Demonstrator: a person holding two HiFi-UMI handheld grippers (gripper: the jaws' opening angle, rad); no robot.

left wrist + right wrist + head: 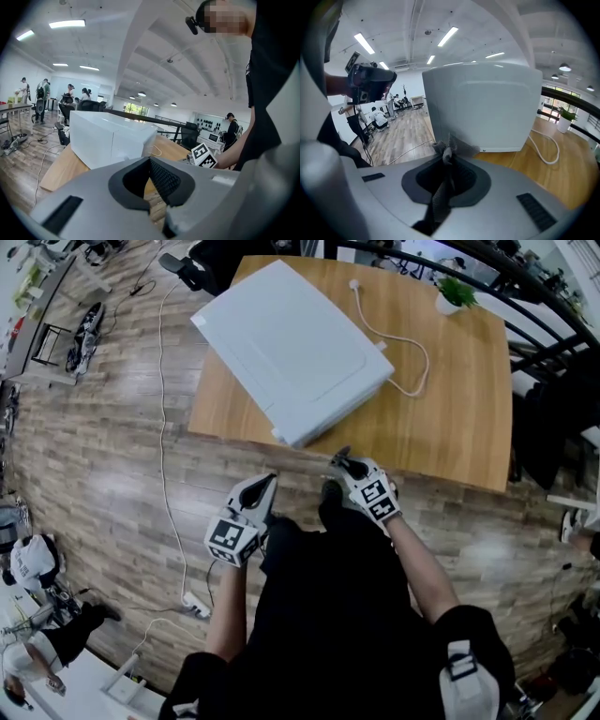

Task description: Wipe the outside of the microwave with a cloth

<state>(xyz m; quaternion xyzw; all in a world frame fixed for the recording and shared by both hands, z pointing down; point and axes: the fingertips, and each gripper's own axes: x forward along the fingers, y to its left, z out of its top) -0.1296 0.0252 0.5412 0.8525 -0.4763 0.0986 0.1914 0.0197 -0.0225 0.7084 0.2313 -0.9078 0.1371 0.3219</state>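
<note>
While microwave (291, 343) is set on table (459, 399), grey cloth (443, 187) is clamped in right gripper (342, 460) at table's near edge; left gripper (262, 486) is closed, empty.

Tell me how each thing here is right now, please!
microwave, standing on the table.
cord, lying loose, unplugged.
right gripper, shut on the cloth.
cloth, crumpled, held.
left gripper, shut, empty.
plant, upright.
</note>
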